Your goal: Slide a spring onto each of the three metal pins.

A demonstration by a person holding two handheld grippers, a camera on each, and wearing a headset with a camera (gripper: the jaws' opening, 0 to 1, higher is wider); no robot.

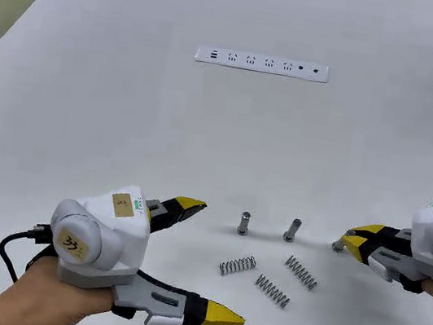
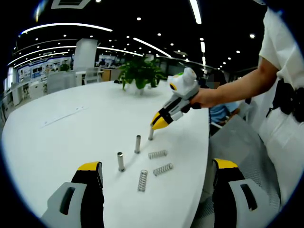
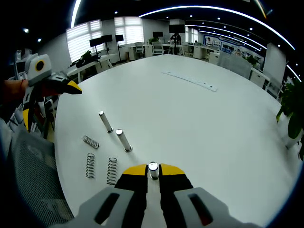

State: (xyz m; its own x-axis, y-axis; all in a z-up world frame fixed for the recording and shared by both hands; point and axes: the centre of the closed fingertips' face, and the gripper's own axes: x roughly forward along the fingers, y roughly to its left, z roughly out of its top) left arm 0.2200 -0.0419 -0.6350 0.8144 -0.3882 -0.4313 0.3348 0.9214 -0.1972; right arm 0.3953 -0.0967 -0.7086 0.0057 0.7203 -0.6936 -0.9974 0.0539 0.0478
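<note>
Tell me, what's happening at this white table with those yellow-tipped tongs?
A person holds a gripper in each hand. The right gripper is closed on the rightmost pin. The left gripper hangs open, holding nothing. The other two pins stand bare on the table, and three springs lie loose in front of them, so no spring is on a pin yet.
</note>
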